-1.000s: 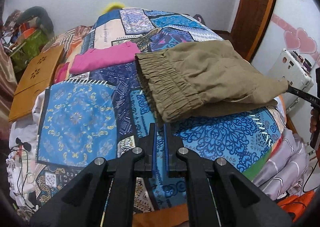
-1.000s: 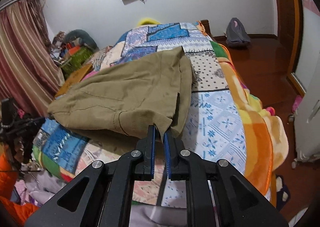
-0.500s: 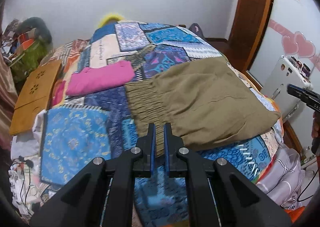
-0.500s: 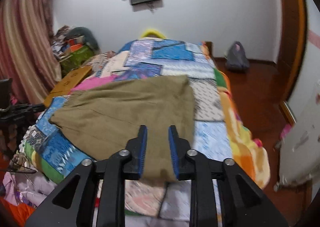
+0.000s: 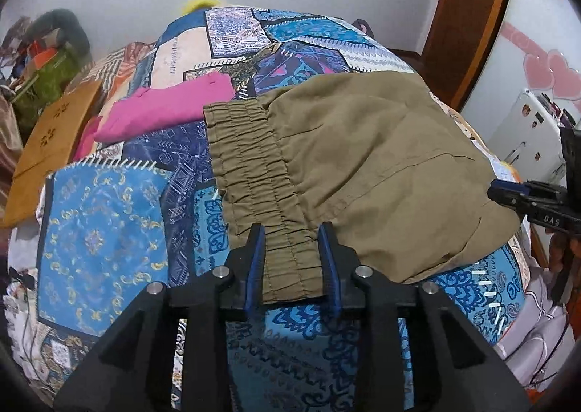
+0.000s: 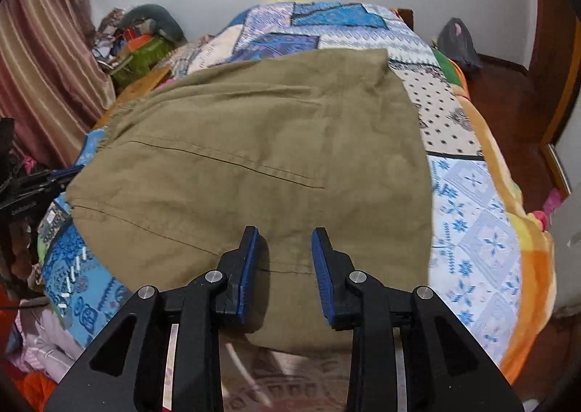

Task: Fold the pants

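The bed (image 5: 109,230) is the biggest thing here, and there is one. It has a bright patchwork cover in blue, purple and orange.

On it lie the pants (image 5: 363,172), one pair, olive brown. They are folded over into a wide, flat pile near the front edge of the bed. The stretchy waistband sits on the left side of the pile.

Behind them lies one folded pink cloth (image 5: 167,110), just past the waistband.

There are two grippers. The left gripper (image 5: 292,263) has its fingers apart and they are opening. The waistband corner lies between them, but they do not press on it. The right gripper (image 6: 285,259) also has its fingers apart, over the front edge of the pants, and nothing is held.

What could go wrong? I think the pile could slip off, because its front edge hangs close to the edge of the bed. A bump from a gripper could push it over. The top layer looks loose and puffy too, so it may slide or open up again. If a gripper grabs only one layer next, the fold could come out crooked.
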